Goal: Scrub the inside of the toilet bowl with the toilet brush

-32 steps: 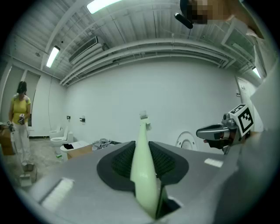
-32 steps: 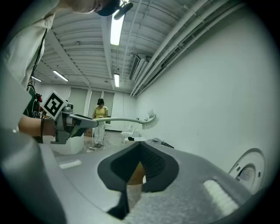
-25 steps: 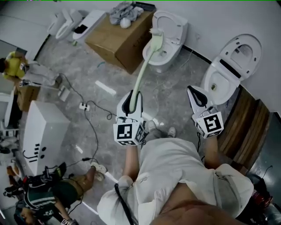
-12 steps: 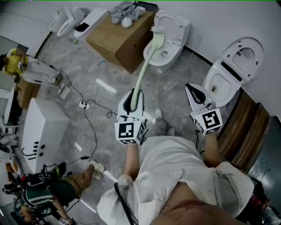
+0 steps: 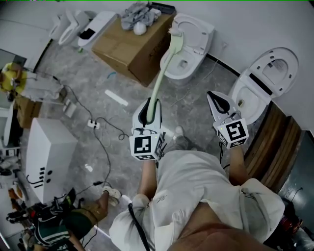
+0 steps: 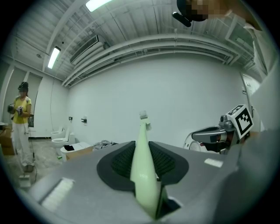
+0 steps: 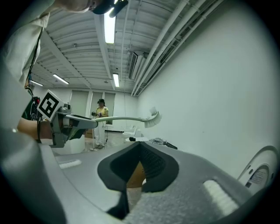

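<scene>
Left tongs point(image 5: 147, 113) are clamped on the pale green handle of the toilet brush point(image 5: 159, 78); in the left gripper view the handle runs up between the two dark pads point(image 6: 127, 159), pinched tight, and tapers away toward the white wall point(image 6: 183, 96). I hold the brush out ahead of me, off the floor point(image 5: 98, 98). From the head view its bristled end sits over the near left rim of the toilet point(image 5: 194, 34), whose lid stands up against the wall. In the right gripper view the brush point(image 7: 127, 118) stretches level through the air, bristles at its far end, clear of any bowl.

Right tongs point(image 5: 220, 105) are pressed together with nothing between them; in their own view the pads meet at the tips point(image 7: 140, 146). They hover near a second toilet point(image 5: 255, 83) to my right, not touching it.

Beside the first toilet stands a cardboard box point(image 5: 125, 46) with grey cloths point(image 5: 140, 12) heaped on top. Cables point(image 5: 103, 132) trail over the grey floor, and a person in yellow point(image 5: 10, 76) stands far off to my left.
</scene>
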The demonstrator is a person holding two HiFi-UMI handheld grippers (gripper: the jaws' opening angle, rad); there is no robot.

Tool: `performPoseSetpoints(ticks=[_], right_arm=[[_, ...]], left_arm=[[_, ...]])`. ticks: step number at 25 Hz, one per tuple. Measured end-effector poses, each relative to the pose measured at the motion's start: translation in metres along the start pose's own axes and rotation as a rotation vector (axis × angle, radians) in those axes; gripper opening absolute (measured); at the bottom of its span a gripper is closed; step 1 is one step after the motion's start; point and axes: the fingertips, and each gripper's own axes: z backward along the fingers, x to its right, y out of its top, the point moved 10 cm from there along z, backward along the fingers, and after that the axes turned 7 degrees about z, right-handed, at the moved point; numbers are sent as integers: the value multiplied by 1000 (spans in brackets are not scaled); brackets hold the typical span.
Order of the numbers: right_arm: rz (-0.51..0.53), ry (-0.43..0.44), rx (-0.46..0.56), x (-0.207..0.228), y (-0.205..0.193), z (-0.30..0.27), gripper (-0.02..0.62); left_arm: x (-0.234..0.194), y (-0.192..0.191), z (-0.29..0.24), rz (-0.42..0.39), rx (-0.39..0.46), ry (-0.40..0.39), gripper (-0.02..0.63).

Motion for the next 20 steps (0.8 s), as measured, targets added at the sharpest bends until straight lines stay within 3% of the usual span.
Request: performPoseSetpoints(ticks=[20], right_arm=[[12, -49, -45, 13, 9, -110, 3]], left_arm=[[-85, 14, -98, -2, 0, -89, 112]])
